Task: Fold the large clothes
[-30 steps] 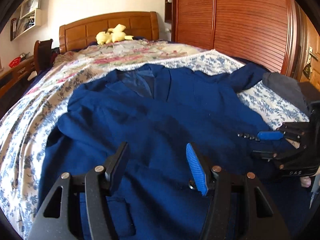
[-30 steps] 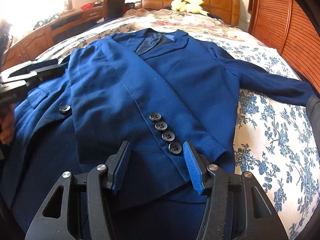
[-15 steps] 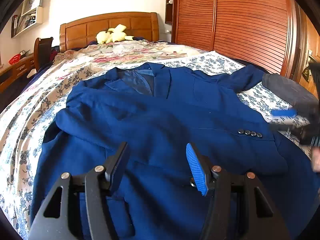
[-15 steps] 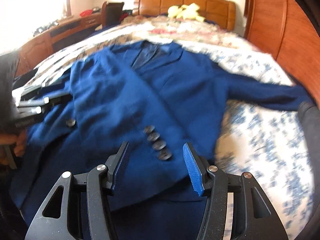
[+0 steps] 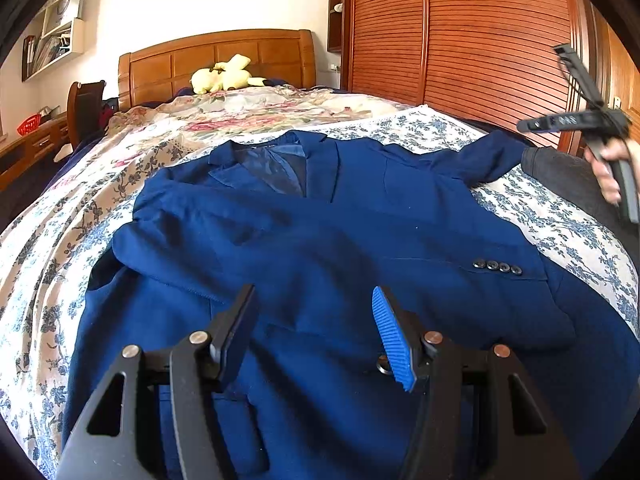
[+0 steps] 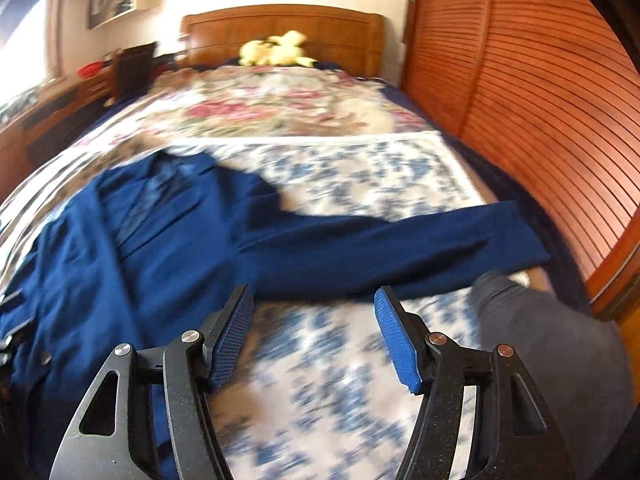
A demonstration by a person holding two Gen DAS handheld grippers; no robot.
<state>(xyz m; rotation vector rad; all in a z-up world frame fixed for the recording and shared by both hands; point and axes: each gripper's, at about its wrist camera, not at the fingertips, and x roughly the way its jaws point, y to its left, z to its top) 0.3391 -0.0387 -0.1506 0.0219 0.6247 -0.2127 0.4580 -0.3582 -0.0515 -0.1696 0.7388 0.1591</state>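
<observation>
A navy blue blazer [image 5: 320, 240] lies face up on the bed, one sleeve folded across its front with four cuff buttons [image 5: 497, 267] showing. Its other sleeve [image 6: 400, 248] stretches out to the right over the floral sheet. My left gripper [image 5: 314, 320] is open and empty, held above the blazer's lower front. My right gripper [image 6: 314, 320] is open and empty, above the sheet just in front of the outstretched sleeve; it also shows raised at the right of the left wrist view [image 5: 576, 120]. The right wrist view is blurred by motion.
The bed [image 5: 48, 240] has a blue floral sheet, a flowered quilt [image 5: 248, 108] and a wooden headboard [image 5: 216, 60] with a yellow plush toy [image 5: 224, 78]. A slatted wooden wardrobe [image 5: 480, 40] stands along the right. A dark grey garment [image 6: 552, 340] lies at the right edge.
My right gripper has lifted off the blazer's front and swung right and up, now over the sheet by the outstretched sleeve. My left gripper has drawn back a little, staying open.
</observation>
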